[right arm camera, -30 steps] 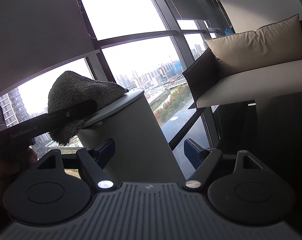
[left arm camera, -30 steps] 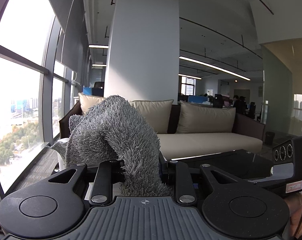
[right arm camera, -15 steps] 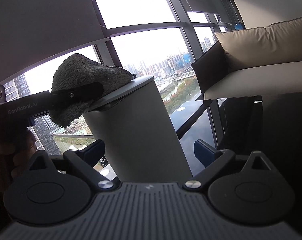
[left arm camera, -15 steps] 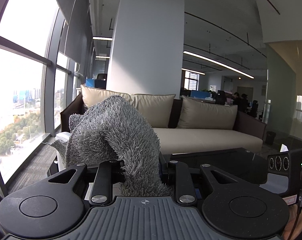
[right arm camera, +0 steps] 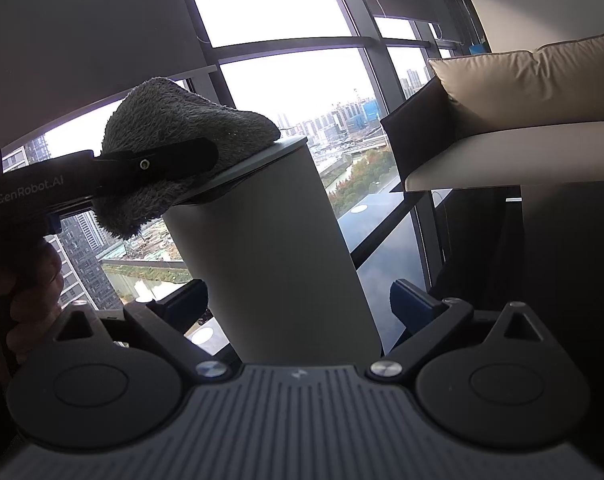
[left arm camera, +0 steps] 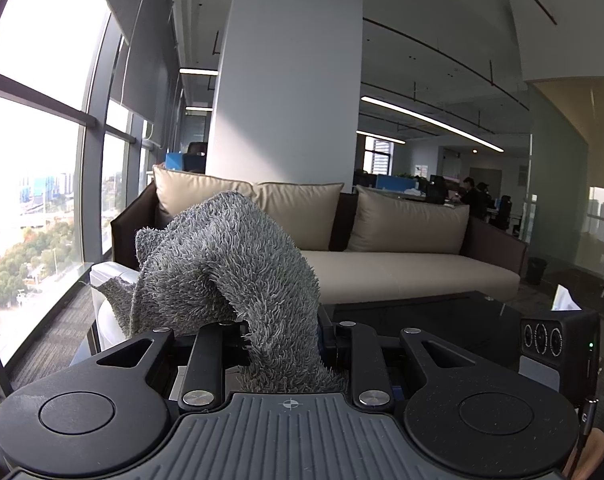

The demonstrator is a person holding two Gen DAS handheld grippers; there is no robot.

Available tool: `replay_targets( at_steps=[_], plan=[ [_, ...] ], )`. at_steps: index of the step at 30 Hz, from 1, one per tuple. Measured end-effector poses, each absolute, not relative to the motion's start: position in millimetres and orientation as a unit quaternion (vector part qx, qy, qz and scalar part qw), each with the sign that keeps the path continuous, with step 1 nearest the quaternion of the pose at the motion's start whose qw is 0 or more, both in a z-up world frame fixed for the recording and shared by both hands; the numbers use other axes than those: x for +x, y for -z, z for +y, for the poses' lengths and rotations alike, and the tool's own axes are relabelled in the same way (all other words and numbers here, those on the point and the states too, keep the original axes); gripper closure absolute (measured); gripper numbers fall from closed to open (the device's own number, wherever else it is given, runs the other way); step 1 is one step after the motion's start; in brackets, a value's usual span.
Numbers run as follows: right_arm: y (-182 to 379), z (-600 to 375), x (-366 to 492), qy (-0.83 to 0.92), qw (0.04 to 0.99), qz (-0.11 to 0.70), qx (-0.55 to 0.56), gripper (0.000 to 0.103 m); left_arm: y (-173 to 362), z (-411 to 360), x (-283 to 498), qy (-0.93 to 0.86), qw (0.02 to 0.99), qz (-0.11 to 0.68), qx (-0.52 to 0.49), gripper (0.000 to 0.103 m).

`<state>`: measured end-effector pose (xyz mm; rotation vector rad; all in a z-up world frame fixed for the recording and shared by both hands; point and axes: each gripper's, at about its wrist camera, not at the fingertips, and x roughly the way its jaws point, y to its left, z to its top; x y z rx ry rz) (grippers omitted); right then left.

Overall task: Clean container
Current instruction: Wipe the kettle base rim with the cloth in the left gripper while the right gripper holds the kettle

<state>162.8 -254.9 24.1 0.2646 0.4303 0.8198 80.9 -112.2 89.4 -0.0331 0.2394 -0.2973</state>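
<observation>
- The left gripper [left arm camera: 280, 344] is clamped on a grey cloth [left arm camera: 226, 268], which bulges up at lower centre of its view.
- In the right view, the cloth [right arm camera: 174, 136] lies on the top of the container [right arm camera: 278, 256], at centre frame.
- The right gripper [right arm camera: 298, 300] has its fingers apart on either side of the container; contact cannot be told.
- A sofa [left arm camera: 401, 264] stands behind.

A shaggy grey cloth [left arm camera: 222, 264] rests on the smooth matt container [right arm camera: 270, 248]; the sofa [left arm camera: 401, 272] looks like soft leather.
</observation>
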Motion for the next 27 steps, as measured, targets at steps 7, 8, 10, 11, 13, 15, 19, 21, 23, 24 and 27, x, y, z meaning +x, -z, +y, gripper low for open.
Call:
replay_targets(
  at_steps=[7, 8, 10, 11, 13, 15, 19, 21, 23, 24, 27],
  plan=[
    [-24, -255, 164, -0.394, 0.886, 0.208, 0.128, 0.003, -93, -109, 104, 0.140, 0.983, 0.122, -0.006, 0.081],
    [-24, -254, 164, -0.394, 0.886, 0.208, 0.128, 0.003, -92, -110, 106, 0.138, 0.983, 0.123, -0.007, 0.081],
    [-24, -254, 164, -0.394, 0.886, 0.208, 0.127, 0.003, -89, -115, 113, 0.131, 0.983, 0.129, -0.021, 0.081],
    [-24, -254, 164, -0.394, 0.886, 0.209, 0.127, 0.003, -90, -109, 115, 0.124, 0.983, 0.130, -0.024, 0.081],
    [-24, -253, 164, -0.394, 0.886, 0.209, 0.126, 0.003, -90, -97, 119, 0.110, 0.985, 0.131, -0.027, 0.081],
    [-23, -253, 165, -0.394, 0.886, 0.210, 0.126, 0.003, -91, -86, 123, 0.096, 0.986, 0.132, -0.030, 0.081],
    [-23, -249, 164, -0.397, 0.885, 0.212, 0.121, 0.003, -90, -66, 124, 0.079, 0.988, 0.130, -0.030, 0.081],
    [-22, -248, 164, -0.399, 0.884, 0.213, 0.118, 0.003, -91, -58, 125, 0.077, 0.988, 0.132, -0.037, 0.081],
    [-22, -247, 165, -0.397, 0.885, 0.213, 0.118, 0.003, -102, -58, 122, 0.080, 0.986, 0.138, -0.042, 0.081],
    [-22, -246, 165, -0.397, 0.885, 0.214, 0.119, 0.003, -106, -59, 124, 0.080, 0.986, 0.141, -0.041, 0.081],
    [-22, -246, 168, -0.396, 0.885, 0.216, 0.118, 0.003, -109, -63, 131, 0.082, 0.986, 0.144, -0.031, 0.081]
  ],
)
